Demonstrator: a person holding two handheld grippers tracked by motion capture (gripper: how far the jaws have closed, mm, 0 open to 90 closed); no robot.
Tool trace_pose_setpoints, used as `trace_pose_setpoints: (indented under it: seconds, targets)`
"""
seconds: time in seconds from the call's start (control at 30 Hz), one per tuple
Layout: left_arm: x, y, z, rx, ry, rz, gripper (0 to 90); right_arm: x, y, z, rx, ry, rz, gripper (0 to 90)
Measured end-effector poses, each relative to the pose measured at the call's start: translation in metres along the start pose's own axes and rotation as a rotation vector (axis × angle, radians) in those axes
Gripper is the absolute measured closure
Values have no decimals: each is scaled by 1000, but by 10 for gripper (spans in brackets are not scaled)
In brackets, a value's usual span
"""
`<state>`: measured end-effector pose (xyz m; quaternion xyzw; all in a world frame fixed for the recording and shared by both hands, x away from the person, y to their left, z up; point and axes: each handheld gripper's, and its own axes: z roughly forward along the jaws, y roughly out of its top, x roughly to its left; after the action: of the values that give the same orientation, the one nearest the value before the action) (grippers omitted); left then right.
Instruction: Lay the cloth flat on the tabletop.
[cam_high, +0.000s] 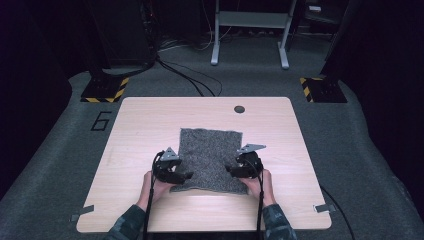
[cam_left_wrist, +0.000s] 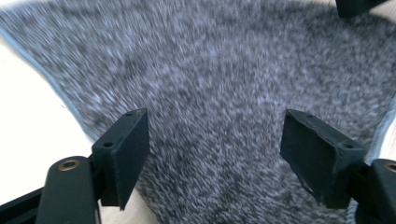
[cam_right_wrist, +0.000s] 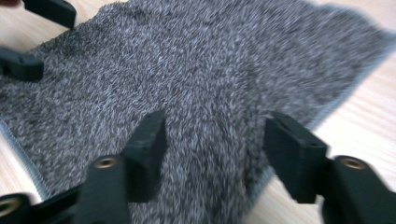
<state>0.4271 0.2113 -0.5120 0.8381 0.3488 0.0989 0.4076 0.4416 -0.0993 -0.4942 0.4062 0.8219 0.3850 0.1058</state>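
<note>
I am holding my left gripper (cam_high: 186, 176) and right gripper (cam_high: 228, 169) with jaws spread, pinching nothing. The grey cloth (cam_high: 210, 159) is lying flat on the table (cam_high: 145, 120), stretching ahead of and beneath both, its near corners just under my jaws.

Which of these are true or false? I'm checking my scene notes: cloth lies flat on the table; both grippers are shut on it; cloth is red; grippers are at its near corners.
1. The cloth lies flat on the table. True.
2. The left gripper and right gripper are shut on it. False: both stand open, jaws apart over the cloth.
3. The cloth is red. False: it is speckled grey.
4. The grippers are at its near corners. True.
</note>
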Motion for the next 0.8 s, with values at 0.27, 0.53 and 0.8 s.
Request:
trace_pose_setpoints:
  seconds: [0.27,0.53,0.8]
  targets:
    - [-2,-7,3,52,6,21,206,-5,-1,25,87,29,-27,141]
    - [-11,-15,1,46,49,32,203,-11,-4,27,92,29,-52,89]
    - [-28,-20,0,67,108,78,183,-15,-7,24,98,-15,-89,87]
